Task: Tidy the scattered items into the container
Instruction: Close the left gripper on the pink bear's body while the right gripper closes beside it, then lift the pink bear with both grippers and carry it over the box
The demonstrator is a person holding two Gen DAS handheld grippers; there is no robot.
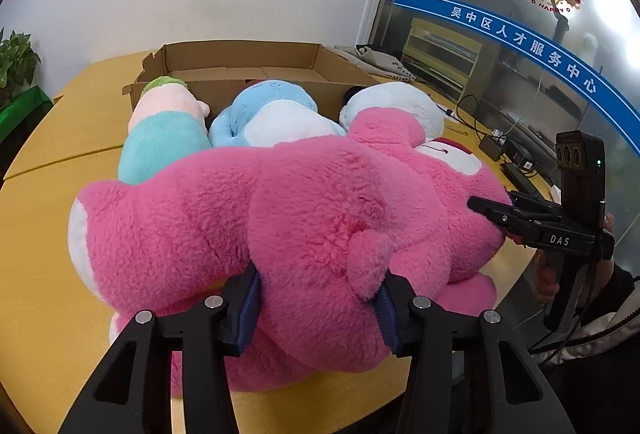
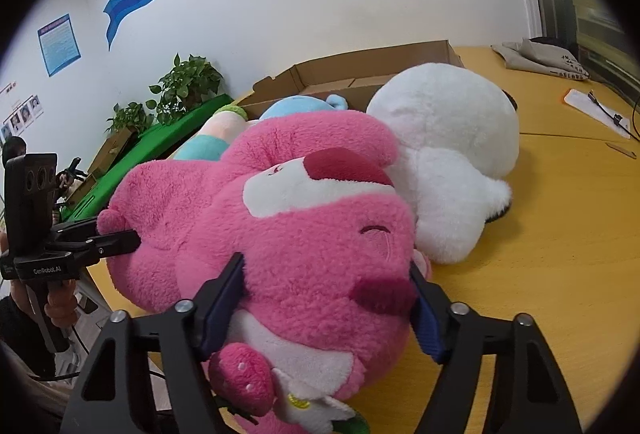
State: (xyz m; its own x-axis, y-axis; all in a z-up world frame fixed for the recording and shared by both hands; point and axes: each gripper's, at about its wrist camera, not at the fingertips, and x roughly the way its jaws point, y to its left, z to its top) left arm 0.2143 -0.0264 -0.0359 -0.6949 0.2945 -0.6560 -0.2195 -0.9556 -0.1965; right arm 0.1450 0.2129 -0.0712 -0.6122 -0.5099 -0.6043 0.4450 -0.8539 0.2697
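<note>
Two grippers clamp the pink bear (image 1: pixel 304 218): left gripper (image 1: pixel 318 308) on its rear, right gripper (image 2: pixel 328 310) apparently on its head, beside the box (image 1: pixel 248 64).

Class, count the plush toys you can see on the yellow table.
4. Pink bear nearest, between both grippers; behind it in a row before the cardboard box: green-and-pink toy left, blue toy middle, white toy right. Others could be hidden.
</note>
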